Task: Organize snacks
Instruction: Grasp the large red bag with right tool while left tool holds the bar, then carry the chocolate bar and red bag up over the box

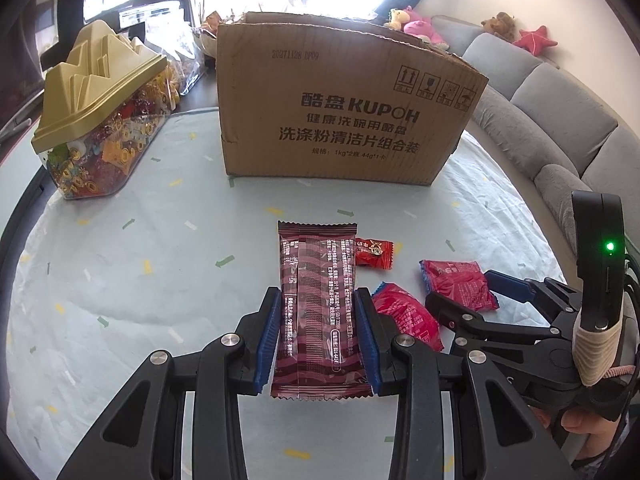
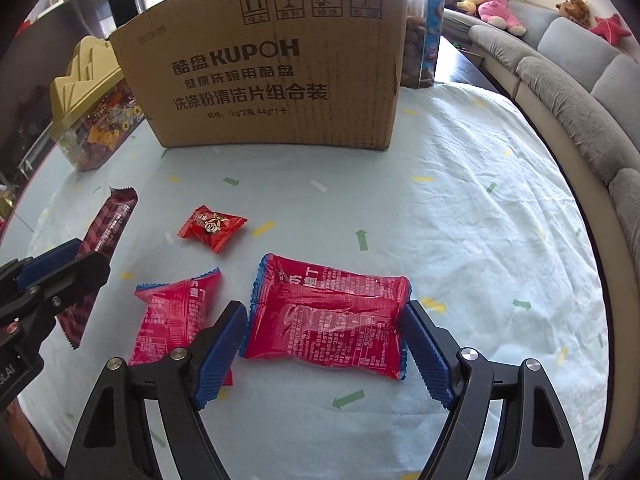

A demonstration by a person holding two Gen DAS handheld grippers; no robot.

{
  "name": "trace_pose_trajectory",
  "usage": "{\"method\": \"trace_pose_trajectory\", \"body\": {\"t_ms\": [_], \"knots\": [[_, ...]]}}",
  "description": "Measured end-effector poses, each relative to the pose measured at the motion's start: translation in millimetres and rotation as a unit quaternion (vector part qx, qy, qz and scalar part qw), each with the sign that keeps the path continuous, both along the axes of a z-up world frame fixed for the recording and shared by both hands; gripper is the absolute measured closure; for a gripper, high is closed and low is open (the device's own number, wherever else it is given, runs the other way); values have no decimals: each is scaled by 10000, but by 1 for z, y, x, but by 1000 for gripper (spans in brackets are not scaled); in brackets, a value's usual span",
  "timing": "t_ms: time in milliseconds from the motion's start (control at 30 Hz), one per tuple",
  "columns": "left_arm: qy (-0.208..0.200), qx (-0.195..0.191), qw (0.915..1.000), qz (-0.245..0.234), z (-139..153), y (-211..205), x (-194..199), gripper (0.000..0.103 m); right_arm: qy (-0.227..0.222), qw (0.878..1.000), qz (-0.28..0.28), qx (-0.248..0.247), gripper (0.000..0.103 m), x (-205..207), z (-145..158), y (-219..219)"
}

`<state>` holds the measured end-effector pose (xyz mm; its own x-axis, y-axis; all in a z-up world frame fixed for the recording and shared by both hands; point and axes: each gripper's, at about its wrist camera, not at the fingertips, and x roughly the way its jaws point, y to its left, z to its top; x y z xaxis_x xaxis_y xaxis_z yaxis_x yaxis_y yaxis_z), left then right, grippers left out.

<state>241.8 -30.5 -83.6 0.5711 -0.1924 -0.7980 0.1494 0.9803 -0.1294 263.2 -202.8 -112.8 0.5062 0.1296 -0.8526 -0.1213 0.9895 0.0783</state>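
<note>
My left gripper [image 1: 318,332] is shut on a long dark-red snack bar [image 1: 318,312], its blue pads pressed against both long sides; the bar also shows in the right wrist view [image 2: 106,236]. My right gripper [image 2: 326,344] has its jaws around a large red snack packet [image 2: 328,320] and both pads touch its ends. That packet also shows in the left wrist view [image 1: 460,284]. A second red packet [image 2: 176,312] lies just left of it. A small red candy [image 2: 212,226] lies farther back. An open brown cardboard box [image 2: 276,64] stands behind.
A clear candy tub with a gold mountain-shaped lid [image 1: 100,120] stands at the left of the box. A pale blue patterned cloth [image 2: 460,200] covers the table. A grey sofa [image 1: 560,120] with plush toys runs along the right. A tall snack jar [image 2: 424,40] stands behind the box.
</note>
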Motion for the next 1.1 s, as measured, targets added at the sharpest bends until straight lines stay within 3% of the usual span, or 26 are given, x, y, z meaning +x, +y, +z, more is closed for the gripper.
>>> {"method": "trace_pose_trajectory", "body": {"t_ms": [233, 600, 1100], "knots": [[-44, 12, 10000, -8, 2, 0, -2, 67, -107, 9998, -137, 107, 46, -2, 5, -6], [-287, -54, 9996, -47, 22, 1, -7, 67, -589, 9977, -100, 318, 47, -11, 41, -9], [-1177, -103, 9929, -106, 94, 5, 14, 67, -1704, 9844, 171, 394, 46, -4, 128, 5]]}}
